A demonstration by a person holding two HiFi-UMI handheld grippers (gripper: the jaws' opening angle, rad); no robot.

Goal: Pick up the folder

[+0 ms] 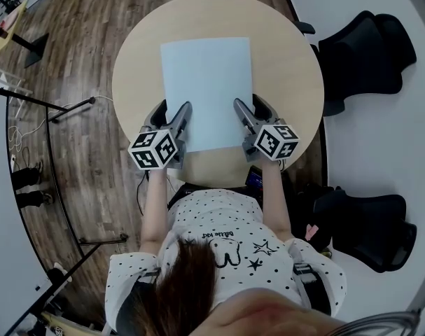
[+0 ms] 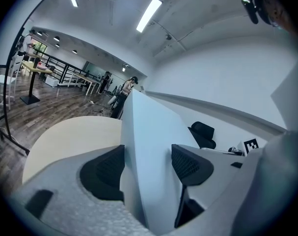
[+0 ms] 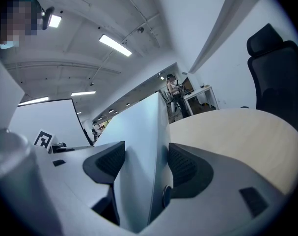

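A pale blue folder (image 1: 206, 89) is held above the round beige table (image 1: 289, 68), long side pointing away from me. My left gripper (image 1: 171, 116) grips its near left edge and my right gripper (image 1: 251, 112) its near right edge. In the left gripper view the folder (image 2: 149, 136) runs edge-on between the two black pads, and my left gripper (image 2: 148, 165) is shut on it. The right gripper view shows the same: the folder (image 3: 139, 132) stands in my right gripper (image 3: 141, 165), pinched between the pads. The tabletop (image 3: 237, 132) lies beyond and below.
Two black office chairs stand on the right, one far (image 1: 366, 47) and one near (image 1: 373, 229). A stand with thin black legs (image 1: 58, 110) is on the wooden floor to the left. The person's body is close against the table's near edge.
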